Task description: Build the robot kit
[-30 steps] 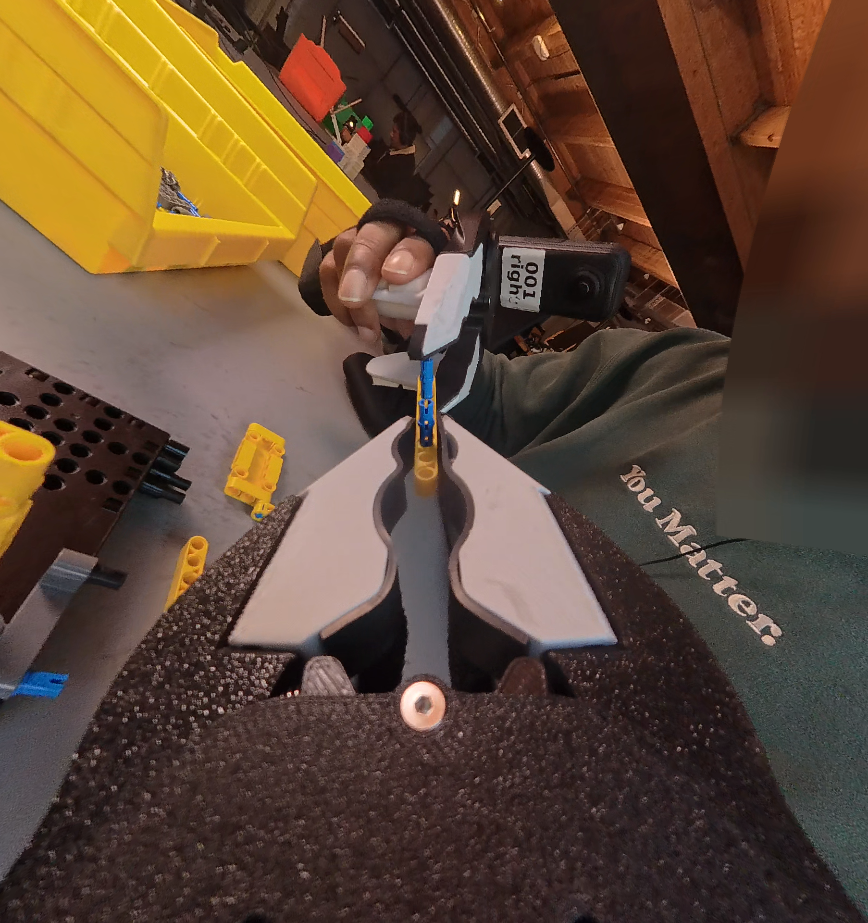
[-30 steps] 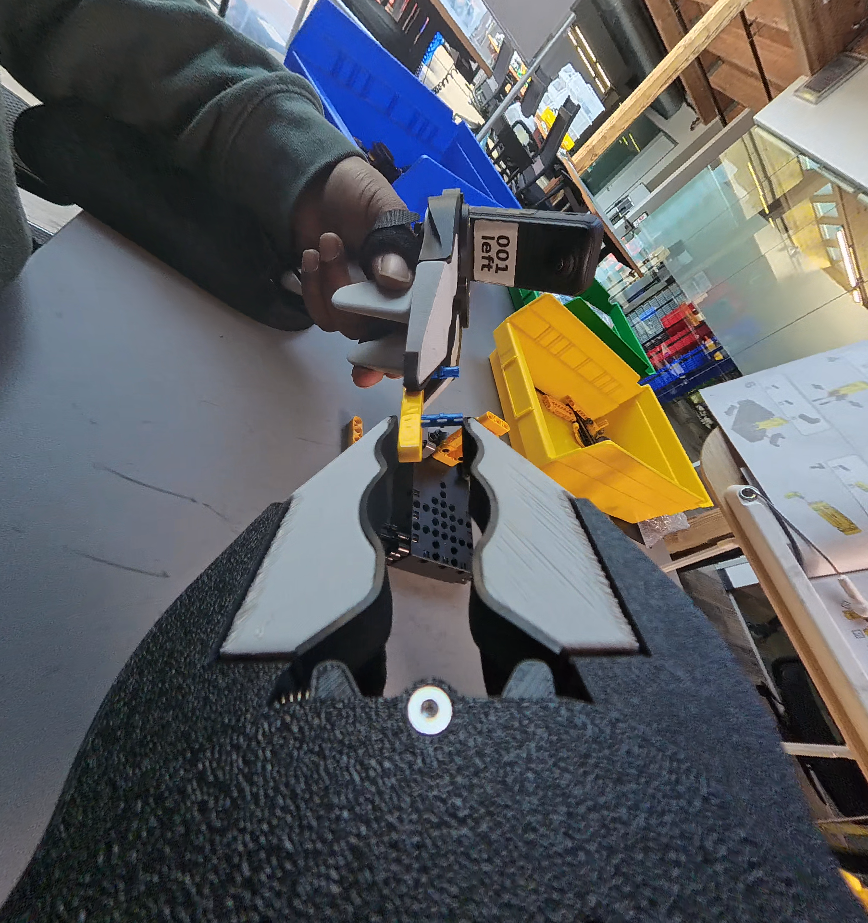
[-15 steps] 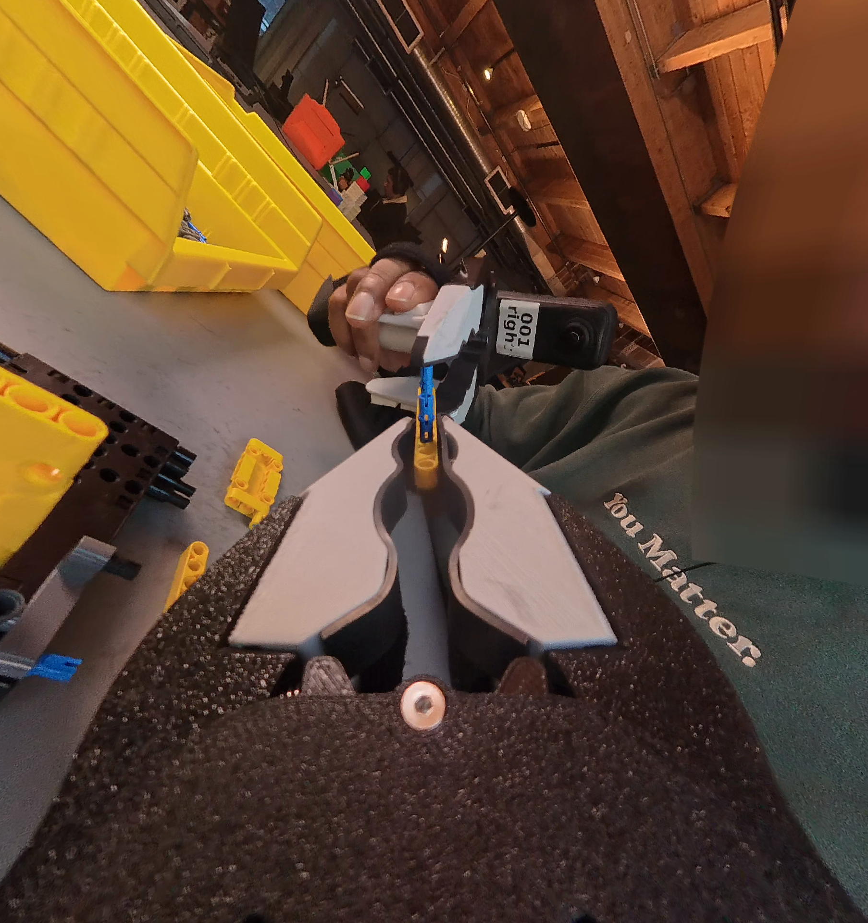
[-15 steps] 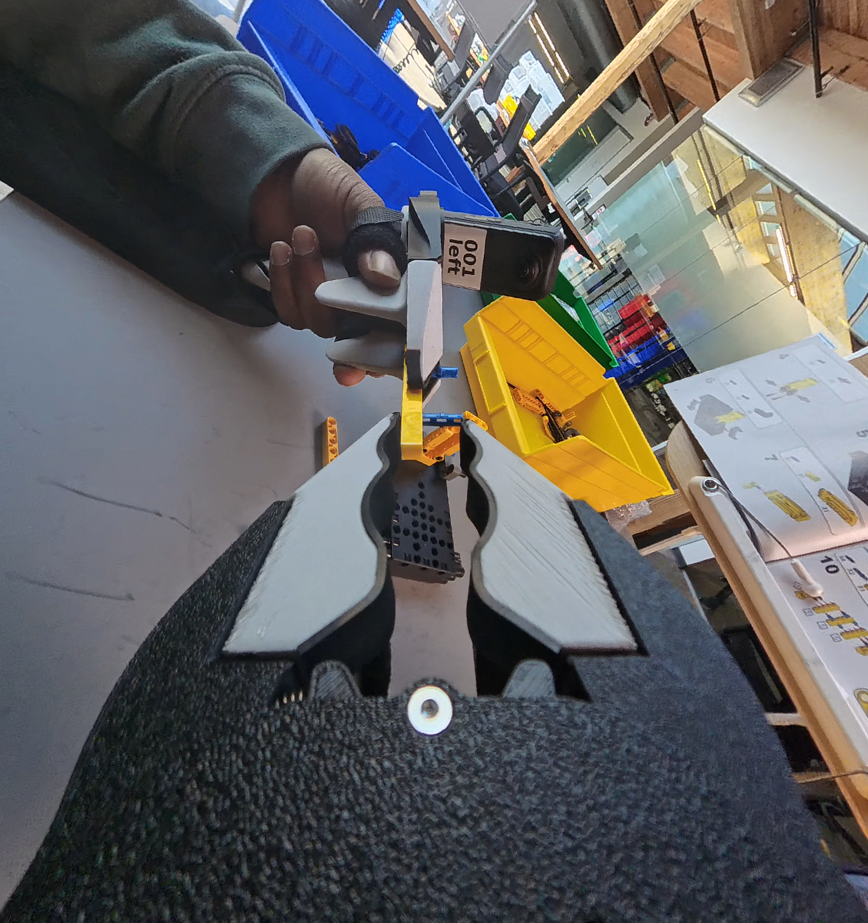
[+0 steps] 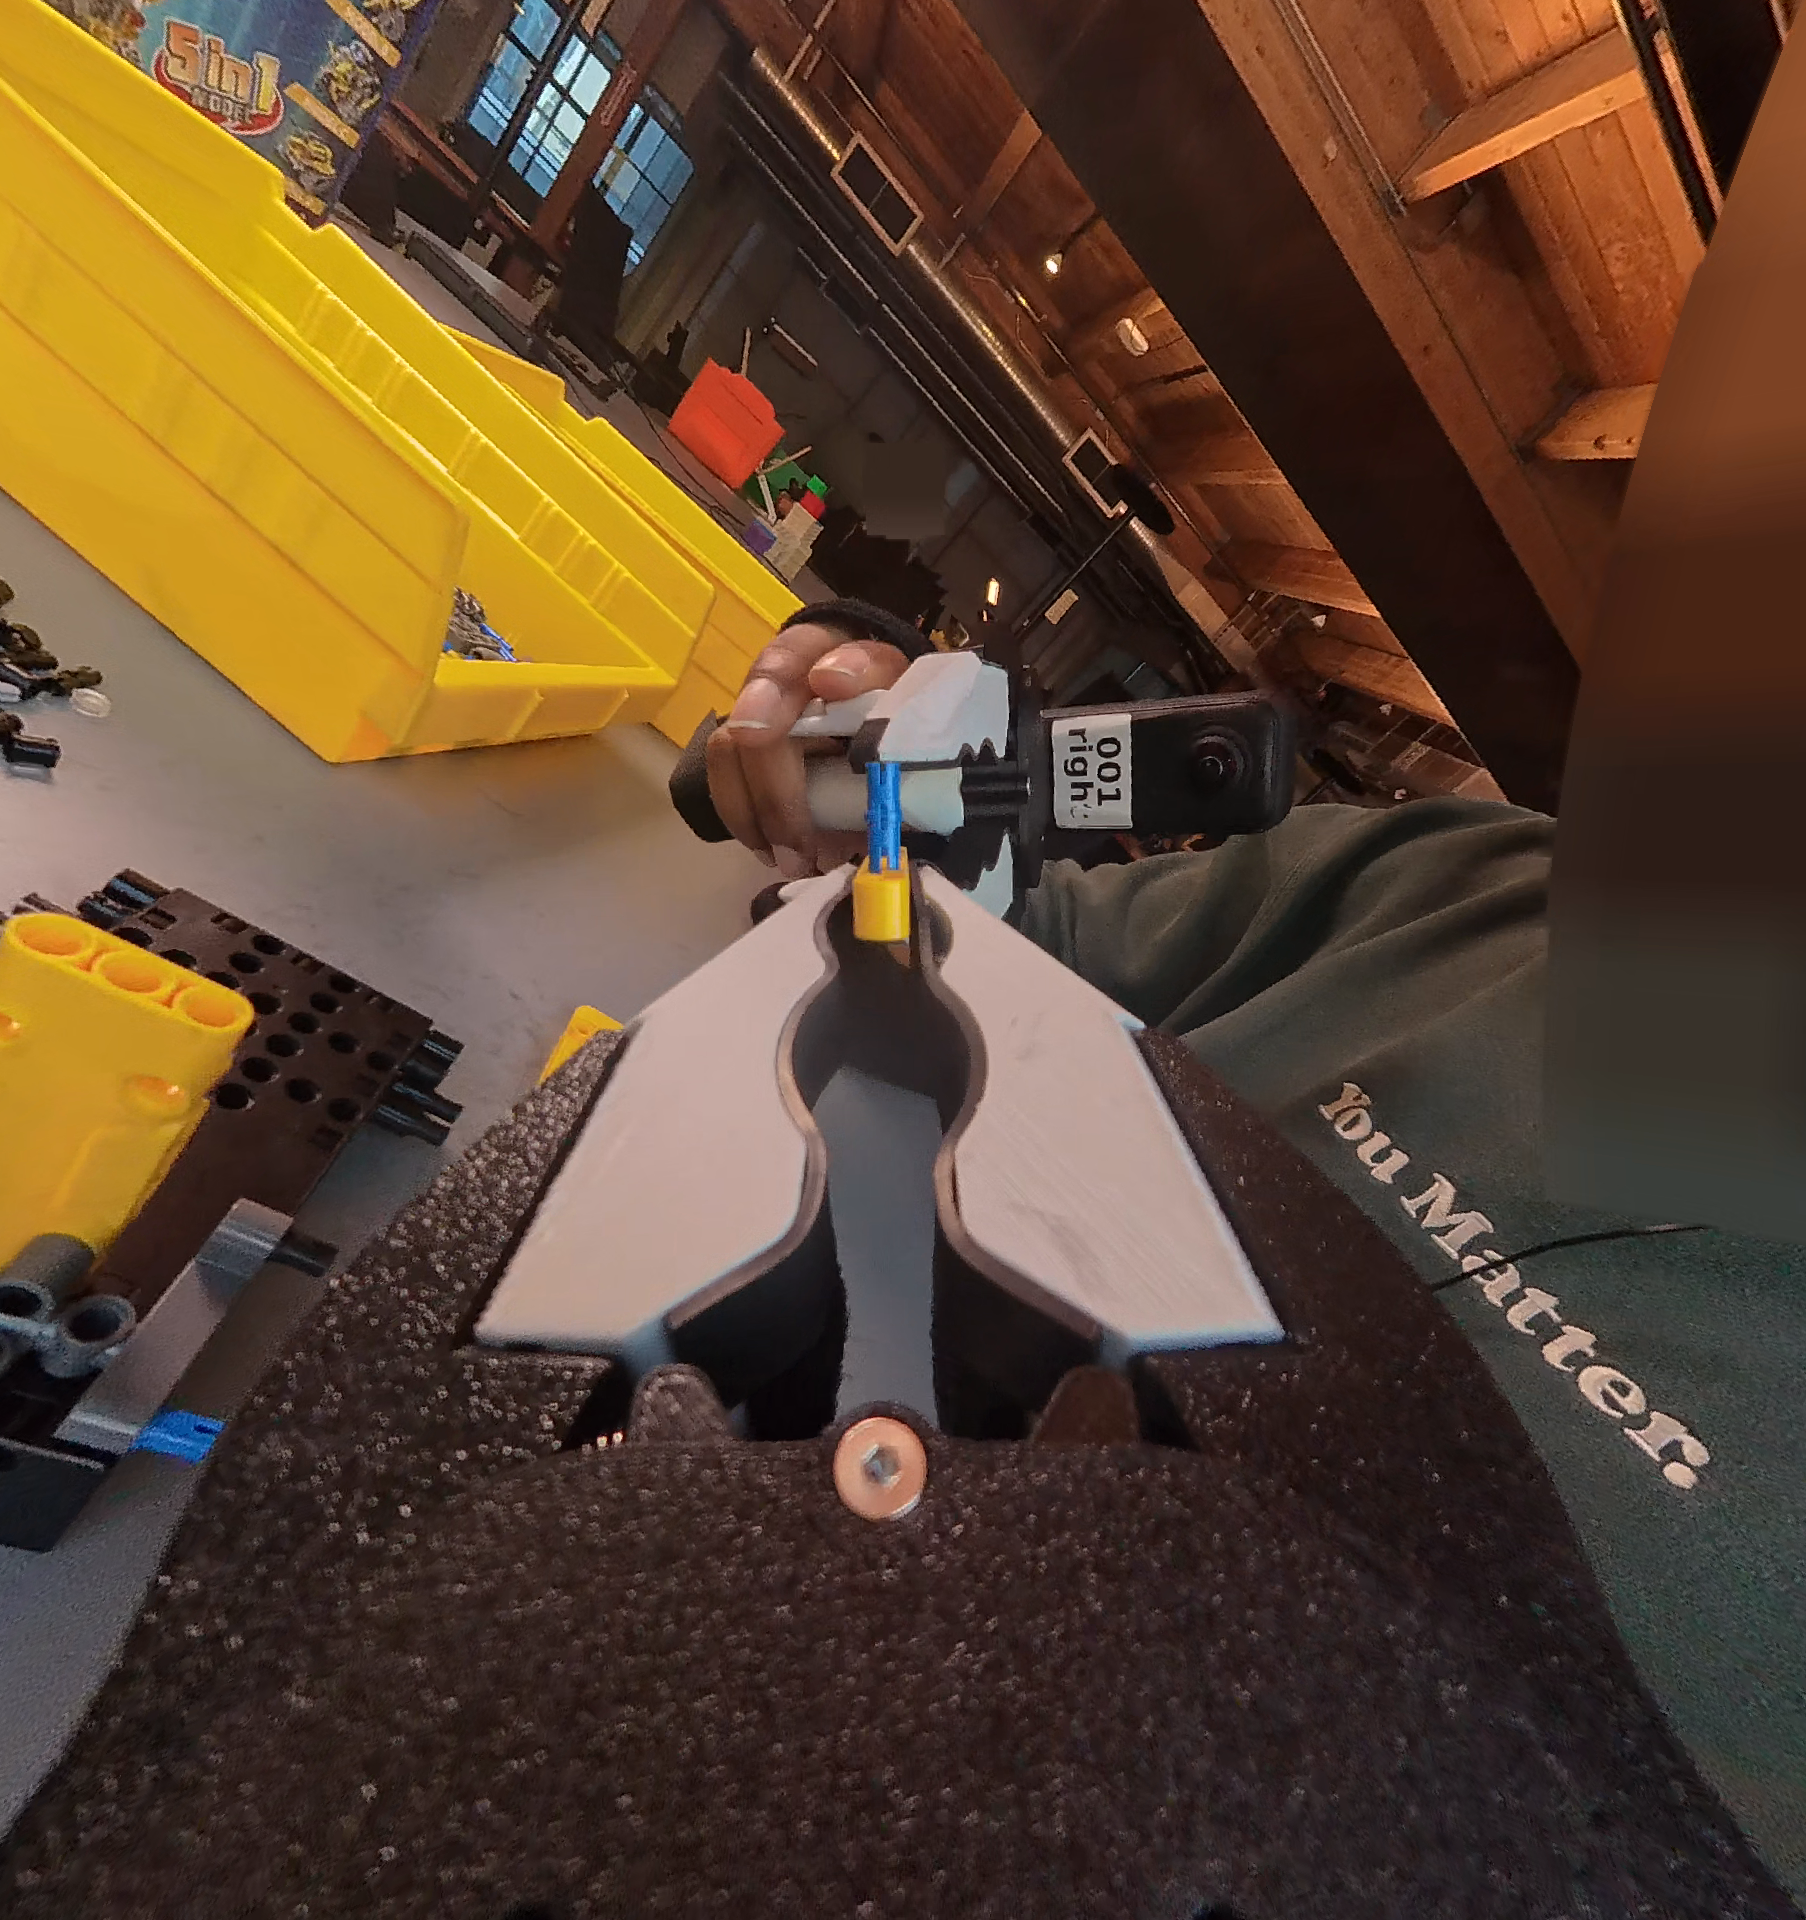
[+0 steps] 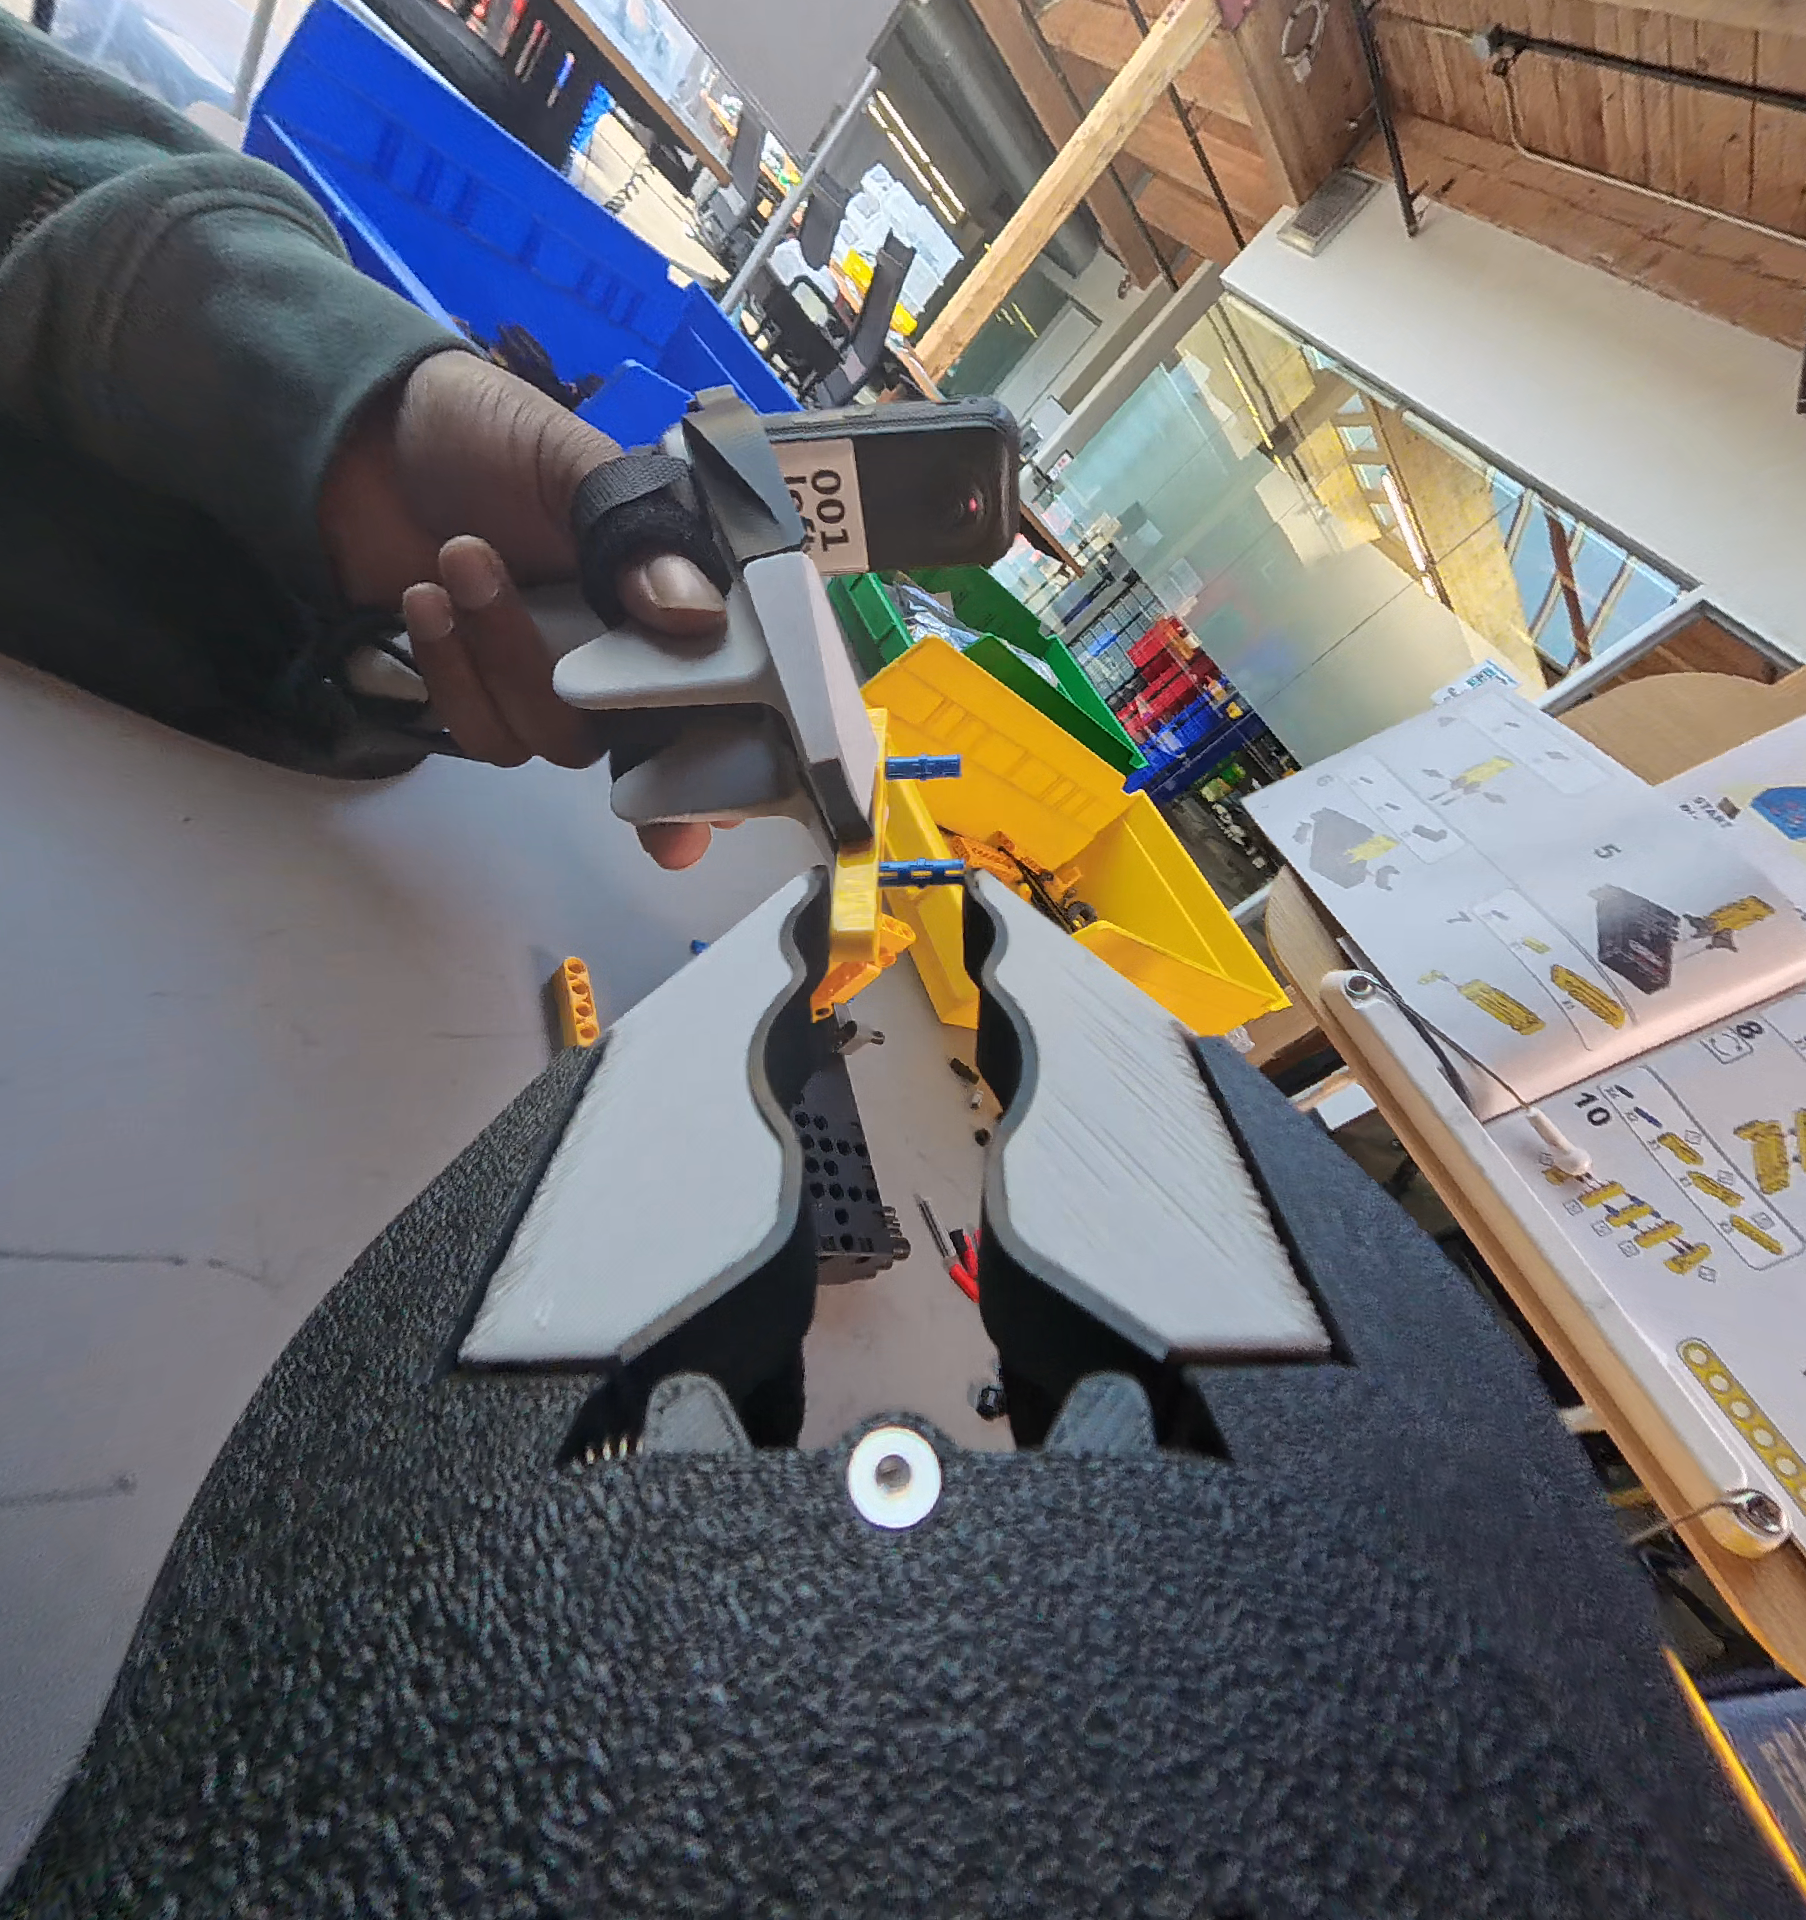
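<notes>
My left gripper (image 5: 881, 902) is shut on a yellow beam (image 5: 880, 909), which it holds above the grey table. Blue pins (image 5: 883, 821) stick out of the beam toward my right gripper (image 5: 909, 764), which a hand holds just beyond it. In the right wrist view my right gripper (image 6: 897, 891) is open. The lower blue pin (image 6: 920, 871) lies between its fingertips, and whether it touches them is not clear. A second blue pin (image 6: 922, 767) sticks out higher up. The left gripper (image 6: 857, 821) clamps the beam (image 6: 857, 899) from above.
Yellow bins (image 5: 255, 499) stand at the table's far side. A black perforated plate (image 5: 327, 1039) with a yellow block (image 5: 68, 1101) lies to the left. An open instruction booklet (image 6: 1605, 987) rests on a wooden stand to the right. A yellow bin (image 6: 1086, 894), blue bins (image 6: 483, 239) and loose small parts (image 6: 577, 997) are around. Both grippers' tips are close together, under 4 cm apart.
The left gripper has turned the beam, so it now shows end-on with the pins pointing at the right gripper. Both grippers have tilted and drawn closer. The right gripper stays open.
</notes>
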